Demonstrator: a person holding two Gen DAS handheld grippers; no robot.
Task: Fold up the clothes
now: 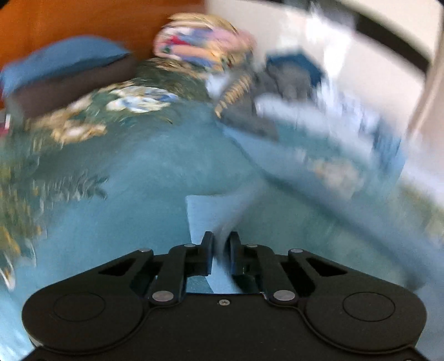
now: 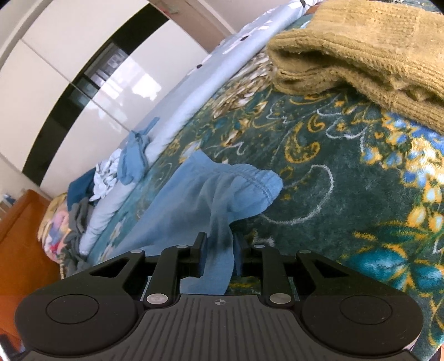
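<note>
The right gripper (image 2: 217, 244), at the bottom centre of the right wrist view, is clamped on a bunched fold of the light blue cotton garment with a stitched hem (image 2: 222, 191). From the jaws the cloth runs up and to the left across the dark green floral bedspread with gold and blue motifs (image 2: 347, 172), and its hemmed edge curls over at mid-frame. A folded mustard-yellow knitted sweater (image 2: 360, 47) lies on the bedspread in the upper right, well apart from the garment. A heap of blue, white and grey clothes (image 2: 111, 177) sits at the left beside a pale blue sheet (image 2: 194, 97), with glossy white wardrobe doors (image 2: 83, 64) behind.

The left wrist view is heavily blurred. The left gripper (image 1: 221, 244), at the bottom centre, has its jaws drawn nearly together on a thin edge of the same light blue cloth (image 1: 211, 213), which spreads across the middle of the frame. A blue pillow (image 1: 63, 64) rests in the upper left against an orange wooden headboard (image 1: 83, 19).
</note>
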